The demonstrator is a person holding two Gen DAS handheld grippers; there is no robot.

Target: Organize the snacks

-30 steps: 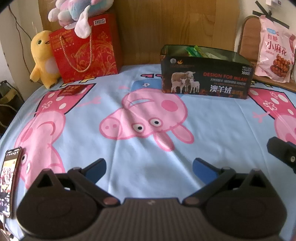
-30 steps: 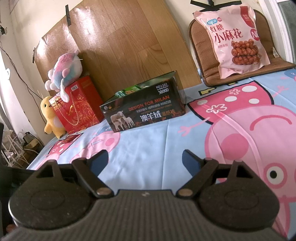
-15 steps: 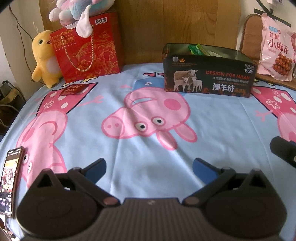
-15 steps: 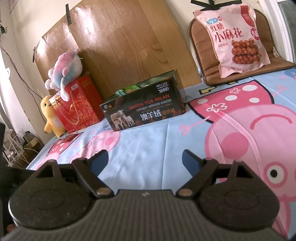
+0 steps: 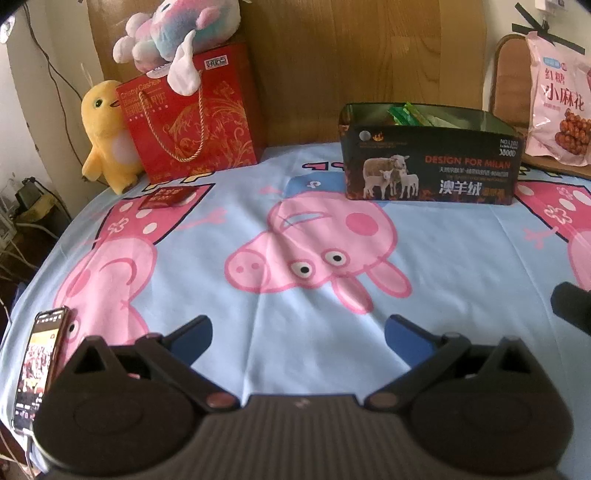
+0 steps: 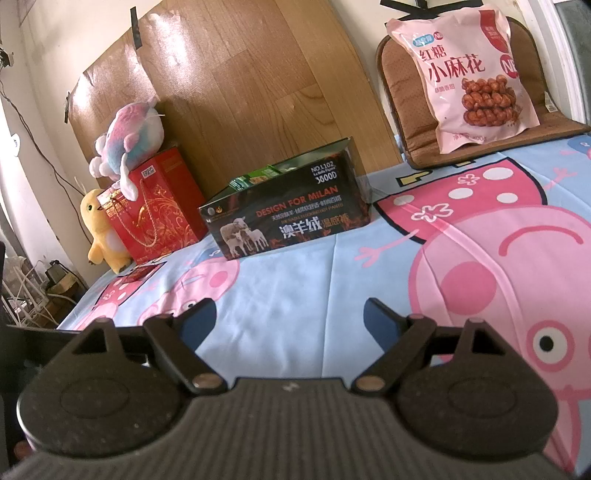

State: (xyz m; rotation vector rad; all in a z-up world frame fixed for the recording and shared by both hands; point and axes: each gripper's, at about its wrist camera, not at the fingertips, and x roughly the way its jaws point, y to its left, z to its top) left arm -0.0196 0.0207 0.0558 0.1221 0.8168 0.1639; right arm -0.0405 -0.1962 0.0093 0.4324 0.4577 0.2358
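A dark open box (image 5: pixel 430 166) printed with sheep stands at the back of the table, with green snack packets (image 5: pixel 410 112) sticking out of it; it also shows in the right wrist view (image 6: pixel 286 218). A small red snack packet (image 5: pixel 169 195) lies flat on the cloth at the back left, also seen in the right wrist view (image 6: pixel 142 273). A big pink snack bag (image 6: pixel 469 74) leans on a brown chair cushion at the back right. My left gripper (image 5: pixel 298 332) is open and empty over the cloth. My right gripper (image 6: pixel 290 314) is open and empty too.
A red gift bag (image 5: pixel 192 110) with a pastel plush (image 5: pixel 177 33) on top and a yellow duck plush (image 5: pixel 107 136) stand at the back left. A phone (image 5: pixel 38 365) lies at the near left table edge. A wooden board (image 6: pixel 240 92) leans on the wall behind.
My left gripper has drifted slightly back and left, so the box sits a bit lower and farther right in its view. The right gripper has barely moved. Both stay open.
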